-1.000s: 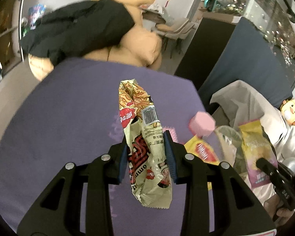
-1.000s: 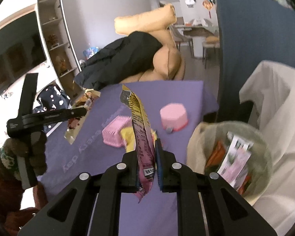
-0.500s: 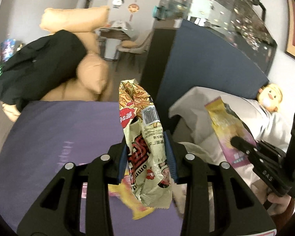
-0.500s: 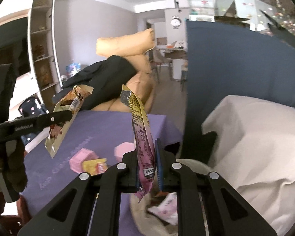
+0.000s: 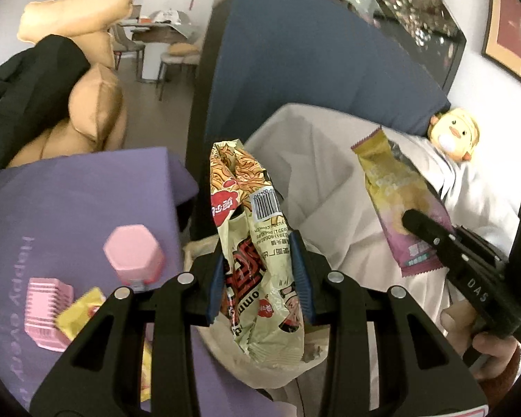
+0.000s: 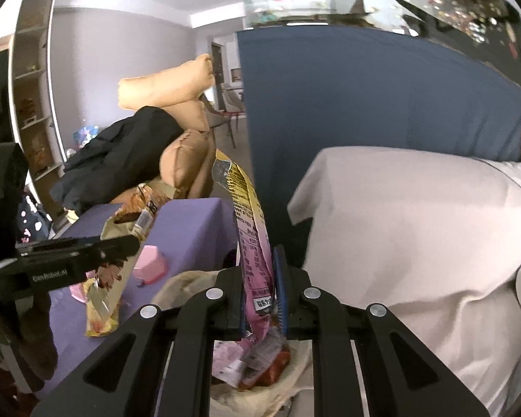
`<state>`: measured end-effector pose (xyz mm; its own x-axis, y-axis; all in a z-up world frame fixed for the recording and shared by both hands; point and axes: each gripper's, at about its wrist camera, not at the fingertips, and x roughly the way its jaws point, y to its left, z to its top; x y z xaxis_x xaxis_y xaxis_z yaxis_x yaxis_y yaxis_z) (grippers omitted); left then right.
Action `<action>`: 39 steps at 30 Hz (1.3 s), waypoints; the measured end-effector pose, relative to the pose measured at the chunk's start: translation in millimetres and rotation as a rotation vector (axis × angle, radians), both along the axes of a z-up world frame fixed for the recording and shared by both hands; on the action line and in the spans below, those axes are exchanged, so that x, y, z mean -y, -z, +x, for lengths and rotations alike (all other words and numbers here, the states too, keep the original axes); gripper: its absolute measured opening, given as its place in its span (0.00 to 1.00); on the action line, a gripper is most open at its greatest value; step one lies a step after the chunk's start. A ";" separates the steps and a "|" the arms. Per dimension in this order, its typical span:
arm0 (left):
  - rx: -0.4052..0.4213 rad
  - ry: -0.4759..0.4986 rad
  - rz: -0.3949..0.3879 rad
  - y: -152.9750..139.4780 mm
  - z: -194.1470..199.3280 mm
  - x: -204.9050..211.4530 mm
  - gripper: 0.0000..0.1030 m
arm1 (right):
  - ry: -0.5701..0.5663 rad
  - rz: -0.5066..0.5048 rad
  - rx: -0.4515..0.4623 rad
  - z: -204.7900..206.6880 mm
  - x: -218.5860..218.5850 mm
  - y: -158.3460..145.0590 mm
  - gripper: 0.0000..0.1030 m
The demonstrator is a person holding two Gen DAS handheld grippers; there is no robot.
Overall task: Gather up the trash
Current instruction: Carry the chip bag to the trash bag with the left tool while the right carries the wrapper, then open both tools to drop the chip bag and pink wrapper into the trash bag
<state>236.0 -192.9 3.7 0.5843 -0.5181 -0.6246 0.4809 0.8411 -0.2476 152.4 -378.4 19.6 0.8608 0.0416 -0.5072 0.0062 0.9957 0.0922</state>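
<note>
Left claw (image 5: 258, 278) grips my noodle packet (image 5: 257, 243); right claw (image 6: 262, 295) pinches a pink wrapper (image 6: 250, 239) over the part-filled bag (image 6: 198, 281); yellow wrapper (image 5: 81, 312) remains on the table (image 5: 69, 191).

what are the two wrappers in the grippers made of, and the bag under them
Noodle wrapper in the left gripper: thin printed plastic film, glossy, creased, likely foil-lined. Pink and yellow wrapper in the right gripper: the same kind of glossy film with a crimped end. Trash bag below: soft, matte, beige, thin plastic or fabric; hard to tell.
</note>
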 end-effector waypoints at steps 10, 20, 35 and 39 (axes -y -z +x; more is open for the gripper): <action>-0.090 0.061 0.032 40.0 9.9 27.3 0.32 | 0.039 0.054 -0.014 -2.2 24.5 21.8 0.13; -0.096 0.110 -0.018 43.3 10.0 23.7 0.49 | 0.031 0.072 -0.025 0.0 21.6 26.4 0.14; -0.084 -0.045 0.024 31.7 -7.8 -56.7 0.50 | -0.140 0.219 -0.205 45.4 -29.0 98.2 0.14; -0.047 -0.062 0.048 26.6 -20.2 -82.9 0.50 | -0.123 0.205 -0.353 65.7 -31.9 145.3 0.13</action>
<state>215.8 -110.0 -23.0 0.5838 -0.4508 -0.6752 0.4162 0.8802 -0.2279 218.1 -346.5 -125.8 0.6179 0.2639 -0.7407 -0.0453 0.9524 0.3016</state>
